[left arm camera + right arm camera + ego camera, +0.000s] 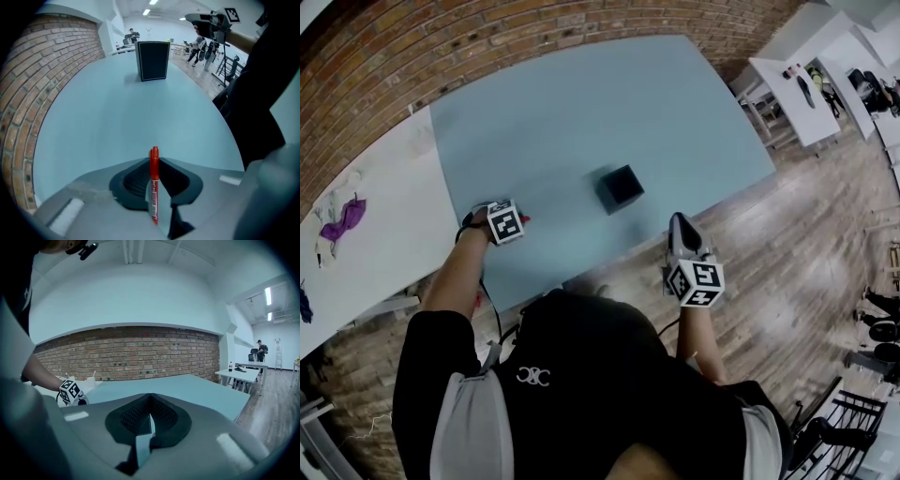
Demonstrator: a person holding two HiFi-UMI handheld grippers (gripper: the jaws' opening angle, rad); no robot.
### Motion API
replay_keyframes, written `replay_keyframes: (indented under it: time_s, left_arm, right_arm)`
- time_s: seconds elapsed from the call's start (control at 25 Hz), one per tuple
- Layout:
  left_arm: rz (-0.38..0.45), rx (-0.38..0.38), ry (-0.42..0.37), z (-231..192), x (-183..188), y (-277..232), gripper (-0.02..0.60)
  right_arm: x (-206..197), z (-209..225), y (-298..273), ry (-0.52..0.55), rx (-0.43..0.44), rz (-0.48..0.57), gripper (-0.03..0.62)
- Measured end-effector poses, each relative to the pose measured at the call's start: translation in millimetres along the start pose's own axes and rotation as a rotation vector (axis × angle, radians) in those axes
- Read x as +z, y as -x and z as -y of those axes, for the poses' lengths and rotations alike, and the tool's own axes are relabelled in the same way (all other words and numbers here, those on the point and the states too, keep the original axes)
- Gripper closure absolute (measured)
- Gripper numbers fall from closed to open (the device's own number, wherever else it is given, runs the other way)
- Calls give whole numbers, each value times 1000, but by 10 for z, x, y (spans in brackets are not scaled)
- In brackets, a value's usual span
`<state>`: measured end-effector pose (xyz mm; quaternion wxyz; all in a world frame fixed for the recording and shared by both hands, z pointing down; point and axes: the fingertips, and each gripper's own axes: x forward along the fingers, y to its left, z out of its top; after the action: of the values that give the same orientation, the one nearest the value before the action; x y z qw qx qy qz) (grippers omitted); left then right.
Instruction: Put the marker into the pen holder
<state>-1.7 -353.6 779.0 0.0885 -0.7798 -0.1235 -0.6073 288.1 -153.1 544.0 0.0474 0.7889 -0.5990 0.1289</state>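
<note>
Since the left gripper [517,222] has its two jaws pressed on the red marker [154,171], the step in hand seems to be the pick-up, or the very start of the carry. The marker sits between the pads with its red end reaching out past the jaw tips, low over the near edge of the blue table [581,112]; I cannot tell whether it is already lifted off the surface. The pen holder [620,187], a small black square box, stands upright near the middle of the table, well apart from the marker and straight ahead of the left gripper. Its open top shows only darkness from above, so whether anything is inside cannot be told; the marker is certainly not in it yet. The right gripper [150,418] hangs off the table's near edge with its jaws closed together on nothing. In my judgement the next move calls for raising the marker, bringing it above the holder, turning it so that it points downward, and lining it with the narrow opening before the jaws let go.
</note>
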Motion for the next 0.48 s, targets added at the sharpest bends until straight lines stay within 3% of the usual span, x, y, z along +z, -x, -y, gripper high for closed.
replay_keyframes:
  time_s: [0.12, 0.2, 0.32, 0.48]
  left_arm:
    - [113, 13, 120, -46, 74, 82, 518]
    - [242, 20, 235, -81, 184, 228, 518]
    - [466, 97, 367, -224, 385, 569, 518]
    - [722, 236, 436, -360, 567, 1207, 518]
  right_arm:
    - [32, -78, -54, 13, 22, 0, 589]
    - [56, -117, -84, 21, 35, 2, 589]
    - [62, -130, -116, 26, 45, 0, 589]
    - [56, -205, -205, -11, 73, -4, 589]
